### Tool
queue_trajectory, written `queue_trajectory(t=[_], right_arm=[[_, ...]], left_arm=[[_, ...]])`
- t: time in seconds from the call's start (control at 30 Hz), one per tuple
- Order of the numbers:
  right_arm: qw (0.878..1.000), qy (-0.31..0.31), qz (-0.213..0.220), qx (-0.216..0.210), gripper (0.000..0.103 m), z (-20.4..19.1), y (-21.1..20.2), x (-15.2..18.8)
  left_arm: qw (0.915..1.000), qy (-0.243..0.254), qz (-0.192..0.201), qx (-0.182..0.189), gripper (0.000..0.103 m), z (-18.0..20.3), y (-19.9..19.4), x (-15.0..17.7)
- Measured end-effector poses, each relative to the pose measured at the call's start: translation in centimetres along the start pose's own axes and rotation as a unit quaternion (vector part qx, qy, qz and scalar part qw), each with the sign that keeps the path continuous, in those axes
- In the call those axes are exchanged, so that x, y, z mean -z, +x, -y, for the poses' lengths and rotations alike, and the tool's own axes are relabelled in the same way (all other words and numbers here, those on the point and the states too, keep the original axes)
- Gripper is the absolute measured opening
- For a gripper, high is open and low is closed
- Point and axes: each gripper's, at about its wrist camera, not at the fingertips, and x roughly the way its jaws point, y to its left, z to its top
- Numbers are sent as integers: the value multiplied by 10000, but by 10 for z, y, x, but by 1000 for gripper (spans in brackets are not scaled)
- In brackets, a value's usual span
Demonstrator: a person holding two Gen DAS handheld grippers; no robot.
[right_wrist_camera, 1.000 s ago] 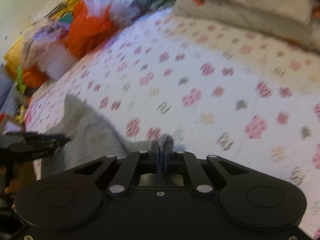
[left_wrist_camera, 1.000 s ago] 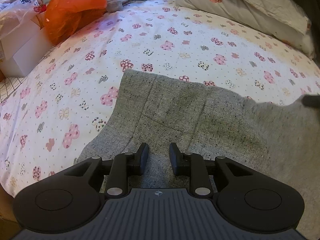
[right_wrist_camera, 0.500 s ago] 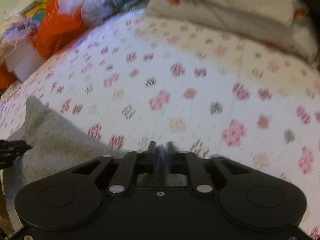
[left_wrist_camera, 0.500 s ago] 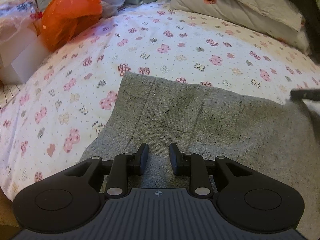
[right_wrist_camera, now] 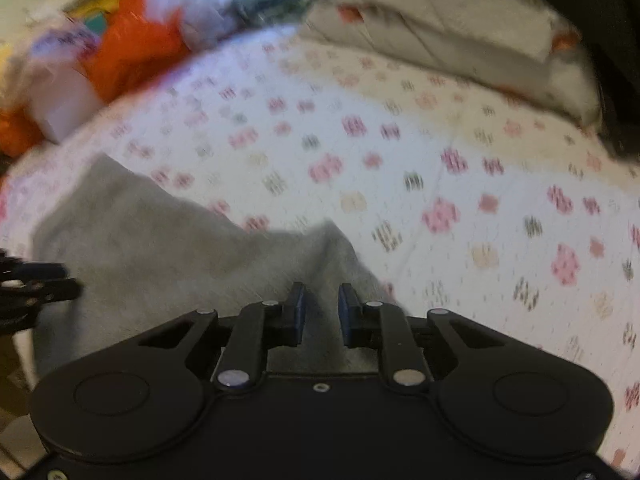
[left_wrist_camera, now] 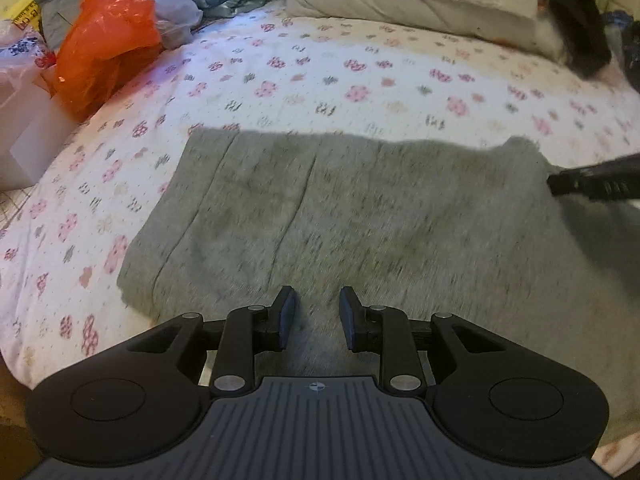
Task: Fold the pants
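moved: my right gripper (right_wrist_camera: pixel 319 308) let go of pants (left_wrist_camera: pixel 360 220), jaws just narrowing, still apart, nothing pinched | left gripper (left_wrist_camera: pixel 316 316) spread, empty | pants flat mid-frame on floral bedsheet (left_wrist_camera: pixel 320 76)

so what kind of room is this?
Most likely a bedroom: grey pants spread on a bed with a floral sheet, folded bedding at the far end, and plastic bags piled alongside.
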Motion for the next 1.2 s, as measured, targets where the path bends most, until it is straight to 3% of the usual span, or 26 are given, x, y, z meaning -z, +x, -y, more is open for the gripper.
queue_trajectory(t=[0.1, 0.23, 0.33, 0.43, 0.57, 0.67, 0.73, 0.97, 1.03, 1.1, 1.2], right_arm=[[9989, 80, -81, 458, 18, 9, 16, 3], [9965, 470, 18, 687, 22, 24, 5, 3], [9972, 483, 127, 553, 23, 26, -30, 19], [9974, 509, -113, 496, 25, 25, -60, 46], [9954, 381, -489, 734, 25, 15, -95, 99], [9918, 379, -848, 873, 25, 8, -110, 136], [9914, 432, -834, 906, 25, 4, -123, 155], [9903, 947, -636, 790, 23, 14, -143, 166], [9863, 1343, -203, 941, 32, 28, -166, 168], [9740, 1866, 218, 1263, 63, 52, -189, 170], [9449, 2573, 552, 1945, 74, 98, -218, 178]], left_arm=[[9998, 130, 9, -117, 28, 2, -3, 3], [9997, 72, -102, -188, 27, 6, -13, -5], [9999, -99, 48, 125, 27, 17, -29, -9], [9987, 87, 38, 505, 27, 45, -36, -4], [9950, 340, -282, 891, 27, 80, -32, 18], [9943, 619, -355, 790, 27, 94, -34, 40], [9945, 720, -303, 691, 27, 98, -39, 48], [9953, 571, -387, 680, 26, 98, -48, 35], [9955, 485, -246, 771, 26, 102, -56, 28], [9946, 609, -85, 837, 26, 117, -65, 24], [9913, 849, 51, 1007, 26, 144, -72, 20]])
